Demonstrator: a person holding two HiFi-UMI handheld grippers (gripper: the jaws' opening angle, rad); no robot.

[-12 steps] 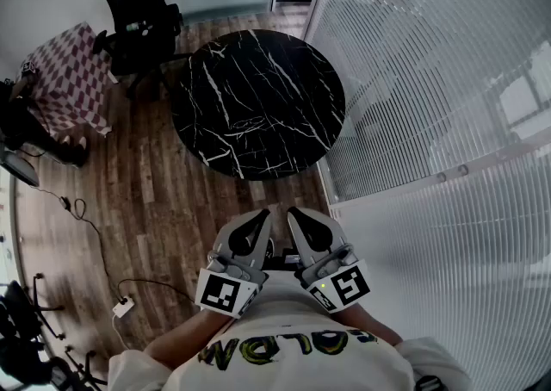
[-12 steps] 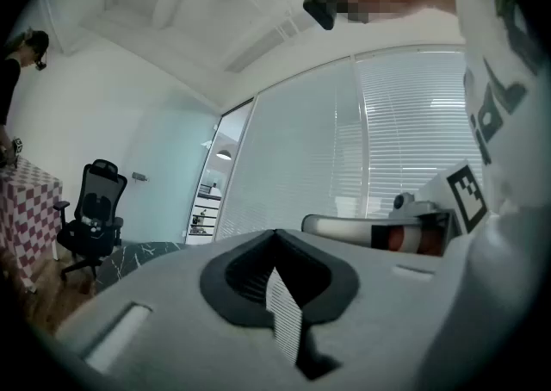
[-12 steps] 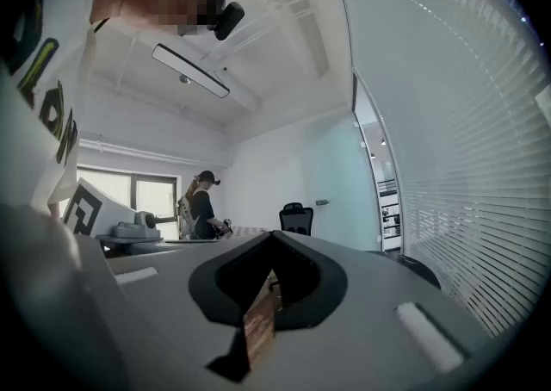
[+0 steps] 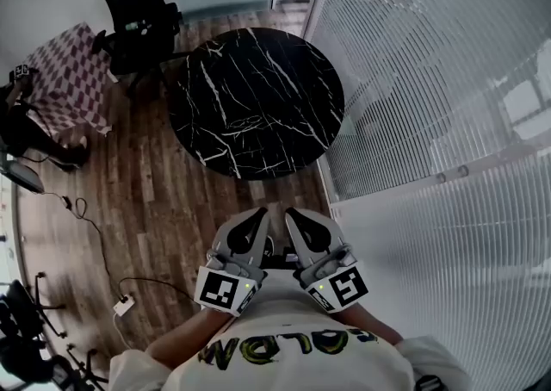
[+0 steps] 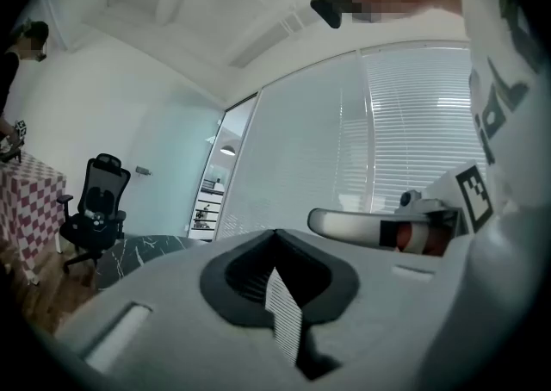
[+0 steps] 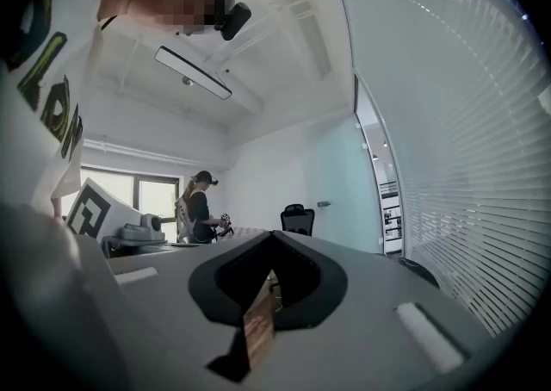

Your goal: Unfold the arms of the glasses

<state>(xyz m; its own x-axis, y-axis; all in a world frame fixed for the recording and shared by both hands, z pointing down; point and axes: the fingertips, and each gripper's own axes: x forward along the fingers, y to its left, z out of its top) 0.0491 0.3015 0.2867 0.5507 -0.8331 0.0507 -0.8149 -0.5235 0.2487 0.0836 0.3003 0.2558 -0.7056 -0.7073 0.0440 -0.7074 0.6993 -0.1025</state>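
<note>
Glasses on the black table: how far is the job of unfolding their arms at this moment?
Nothing looks done yet. The glasses lie on the round black table, too small to tell how their arms sit. Nothing is in hand: the left hand-held gripper and right hand-held gripper are near the person's chest, short of the table, jaws together on nothing. All steps remain: approach, hold the frame, open both arms.

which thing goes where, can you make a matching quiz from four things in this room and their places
1 thin-framed glasses
2 black mesh office chair
3 white power strip
4 red-and-white checked cloth

a on the brown wood floor, lower left
b on the round black marble table
c draped at the left edge
d beyond the marble table, upper left

Pairs: 1-b, 2-d, 3-a, 4-c
</note>
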